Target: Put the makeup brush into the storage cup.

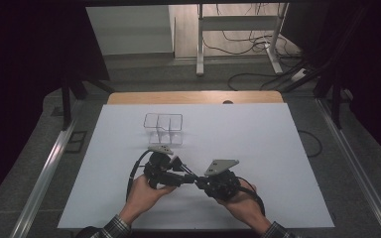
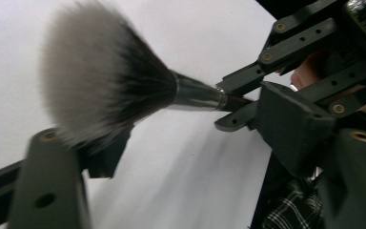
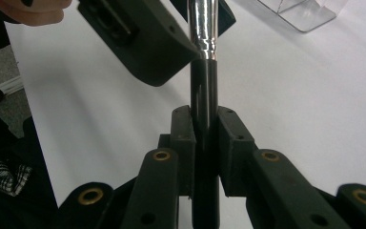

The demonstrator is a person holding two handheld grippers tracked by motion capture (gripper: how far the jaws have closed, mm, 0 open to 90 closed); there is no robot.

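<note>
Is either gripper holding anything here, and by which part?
The right gripper clamps a makeup brush by its black handle. The left gripper's jaws sit at the bristles; whether they grip is unclear.

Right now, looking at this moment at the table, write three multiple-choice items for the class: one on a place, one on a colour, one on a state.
1. Where does the clear organiser stand?
A. On the white table beyond both grippers
B. In the person's left hand
C. On the floor

2. What colour is the handle of the makeup brush?
A. Red
B. Black
C. Yellow

3. What is the right gripper doing?
A. Lying open on the table
B. Gripping the organiser
C. Clamping the brush handle between its fingers

Answers: 1 A, the high view shows it farther up the table than the hands. 2 B, the right gripper view shows a black shaft under a silver ferrule. 3 C, both pads press on the handle there.
</note>
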